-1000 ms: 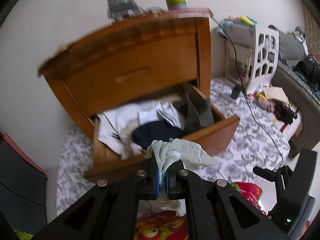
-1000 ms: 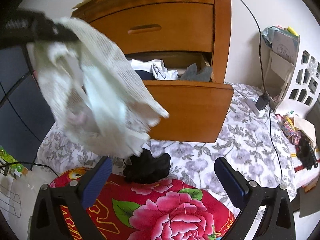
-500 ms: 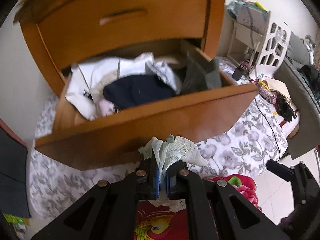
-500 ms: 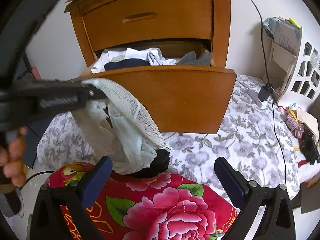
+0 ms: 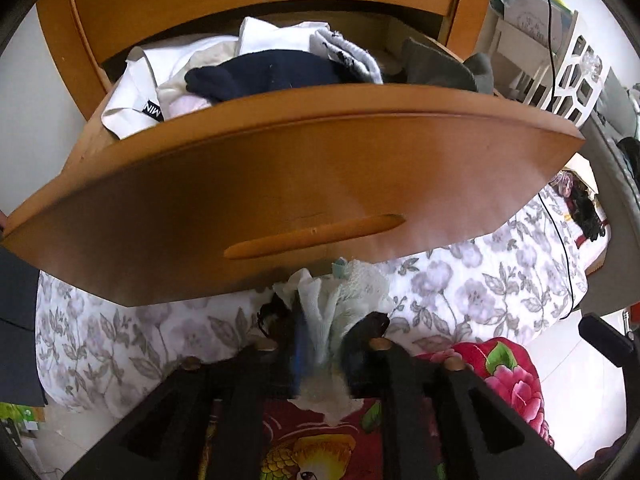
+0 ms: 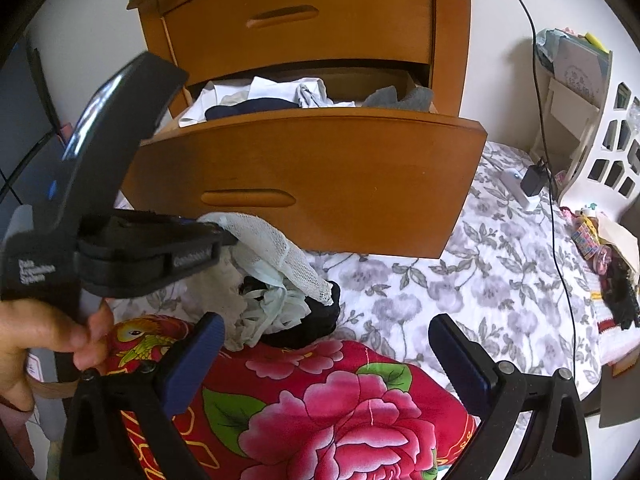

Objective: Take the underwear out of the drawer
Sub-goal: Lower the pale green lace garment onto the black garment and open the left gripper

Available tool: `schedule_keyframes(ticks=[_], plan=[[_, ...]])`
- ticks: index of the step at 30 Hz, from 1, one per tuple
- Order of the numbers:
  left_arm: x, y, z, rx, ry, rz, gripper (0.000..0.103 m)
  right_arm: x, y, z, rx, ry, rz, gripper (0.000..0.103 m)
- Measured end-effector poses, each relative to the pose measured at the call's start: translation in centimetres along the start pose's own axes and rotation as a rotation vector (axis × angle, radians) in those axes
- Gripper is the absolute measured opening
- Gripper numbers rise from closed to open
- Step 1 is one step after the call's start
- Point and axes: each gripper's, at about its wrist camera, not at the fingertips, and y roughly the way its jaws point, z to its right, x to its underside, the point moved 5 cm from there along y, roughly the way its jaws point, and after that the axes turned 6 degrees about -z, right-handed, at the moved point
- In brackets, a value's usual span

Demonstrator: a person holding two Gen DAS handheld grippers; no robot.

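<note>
The lower drawer [image 5: 280, 184] of the wooden dresser [image 6: 304, 12] stands pulled out, holding a white shirt [image 5: 136, 96], a navy garment [image 5: 264, 74] and grey cloth [image 5: 440, 68]. My left gripper [image 5: 324, 320] points down in front of the drawer, its jaws opening, with the white lace underwear [image 5: 356, 284] loose between them. In the right wrist view that left gripper [image 6: 224, 236] hangs over a small clothes pile, and the lace underwear [image 6: 280, 248] drapes from it onto black underwear [image 6: 320, 320]. My right gripper [image 6: 326, 324] is open and holds nothing.
A red floral blanket [image 6: 340, 400] lies under the pile, on a grey floral sheet [image 6: 480, 280]. A charger with its cable [image 6: 532, 180] and a white rack [image 6: 612, 140] stand to the right. A person's hand [image 6: 48, 332] holds the left gripper's handle.
My left gripper has come down from drawer height to the pile, bringing the lace underwear with it. Its jaws, earlier pinched on the cloth, now stand apart. The right gripper has stayed put.
</note>
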Motion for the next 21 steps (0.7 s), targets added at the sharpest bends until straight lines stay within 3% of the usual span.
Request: schedule_keyframes(ticks=[1, 2, 21], plan=[[0.1, -0.1, 0.0, 0.0, -0.002, 0.004, 0.039, 0.0, 0.0, 0.0, 0.0, 0.001, 0.0, 0.103], [0.1, -0.2, -0.1, -0.001, -0.004, 0.011, 0.043, 0.0, 0.0, 0.1, 0.0, 0.002, 0.0, 0.103], [2.3, -3.8, -3.3, -0.075, -0.119, 0.129, 0.089, -0.3, -0.2, 0.1, 0.001, 0.015, 0.015, 0.103]])
